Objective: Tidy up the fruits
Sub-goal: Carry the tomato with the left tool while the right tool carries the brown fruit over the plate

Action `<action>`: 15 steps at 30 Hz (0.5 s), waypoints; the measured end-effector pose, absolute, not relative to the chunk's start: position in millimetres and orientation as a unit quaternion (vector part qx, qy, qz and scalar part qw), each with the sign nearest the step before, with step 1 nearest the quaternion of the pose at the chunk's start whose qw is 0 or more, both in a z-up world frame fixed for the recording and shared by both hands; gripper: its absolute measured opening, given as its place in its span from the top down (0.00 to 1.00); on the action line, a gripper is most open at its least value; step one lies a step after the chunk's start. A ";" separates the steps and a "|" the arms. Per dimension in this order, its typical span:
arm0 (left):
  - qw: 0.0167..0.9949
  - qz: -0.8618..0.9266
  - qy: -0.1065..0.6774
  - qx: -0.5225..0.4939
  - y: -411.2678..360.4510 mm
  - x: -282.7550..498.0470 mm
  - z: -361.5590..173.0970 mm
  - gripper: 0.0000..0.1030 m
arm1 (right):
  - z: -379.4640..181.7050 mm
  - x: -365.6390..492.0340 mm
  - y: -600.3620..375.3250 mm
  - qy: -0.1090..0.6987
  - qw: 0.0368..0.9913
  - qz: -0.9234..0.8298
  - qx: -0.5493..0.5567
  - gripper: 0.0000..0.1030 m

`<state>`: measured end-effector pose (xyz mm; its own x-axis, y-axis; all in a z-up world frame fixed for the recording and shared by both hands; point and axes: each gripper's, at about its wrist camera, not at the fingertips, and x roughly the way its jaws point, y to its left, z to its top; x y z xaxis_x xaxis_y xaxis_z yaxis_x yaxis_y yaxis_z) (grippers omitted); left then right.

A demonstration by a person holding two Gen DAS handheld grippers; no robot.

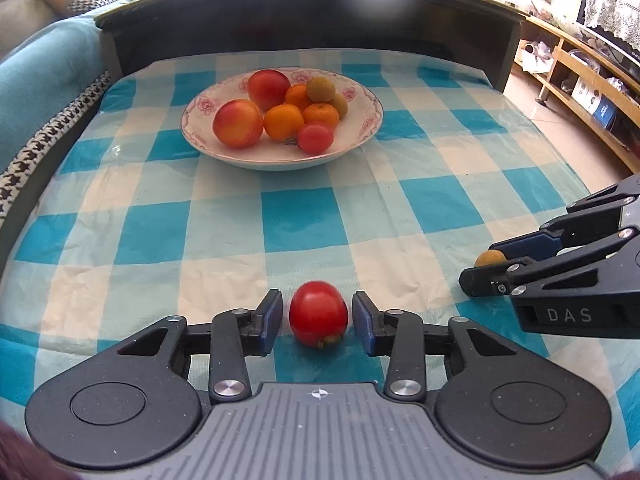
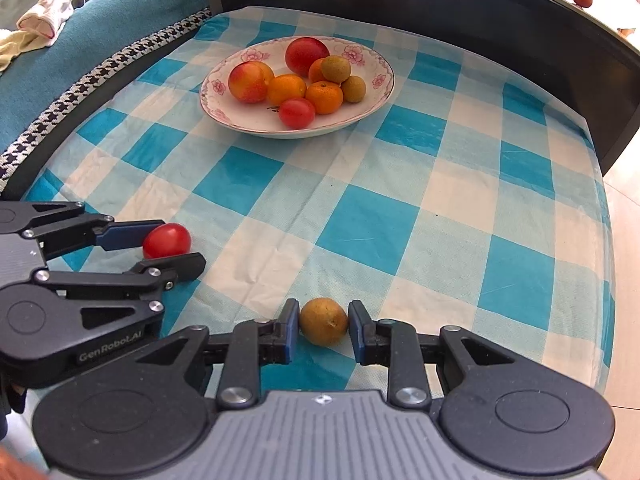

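Left wrist view: left gripper [image 1: 317, 322] is straddling a red tomato [image 1: 318, 313] lying on the checked tablecloth [image 1: 360, 208]; narrow gaps are showing on both sides, pads not pressing. A flowered bowl [image 1: 370, 120] is sitting further back, well apart, holding peaches, oranges, a tomato and brownish-green fruits. Right gripper [image 1: 478, 270] is entering from the right edge.

Right wrist view: right gripper [image 2: 323, 326] is sitting closed on a small brown fruit [image 2: 323, 321], both blue pads touching it, fruit resting on the cloth. Left gripper [image 2: 172, 242] is flanking the tomato [image 2: 167, 241] at left. Bowl [image 2: 376, 100] is standing beyond.
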<state>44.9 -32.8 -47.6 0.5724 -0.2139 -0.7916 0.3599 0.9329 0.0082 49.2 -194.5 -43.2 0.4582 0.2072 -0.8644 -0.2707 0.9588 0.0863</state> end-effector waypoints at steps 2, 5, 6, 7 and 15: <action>0.882 -0.169 0.433 0.081 -34.3 46.6 -47.8 0.43 | -43.1 50.9 -194.4 0.502 0.853 0.139 -0.028 0.60; 0.880 -0.175 0.431 0.091 -38.5 45.6 -48.2 0.38 | -42.1 53.5 -193.0 0.506 0.850 0.144 -0.028 0.56; 0.881 -0.176 0.429 0.092 -38.6 44.8 -49.1 0.38 | -42.0 54.4 -192.5 0.507 0.849 0.145 -0.027 0.55; 0.882 -0.177 0.427 0.091 -38.3 44.2 -49.9 0.37 | -41.8 54.9 -192.1 0.508 0.849 0.147 -0.027 0.55; 0.880 -0.174 0.433 0.091 -39.8 43.5 -46.3 0.53 | -41.9 53.4 -191.8 0.506 0.850 0.145 -0.031 0.59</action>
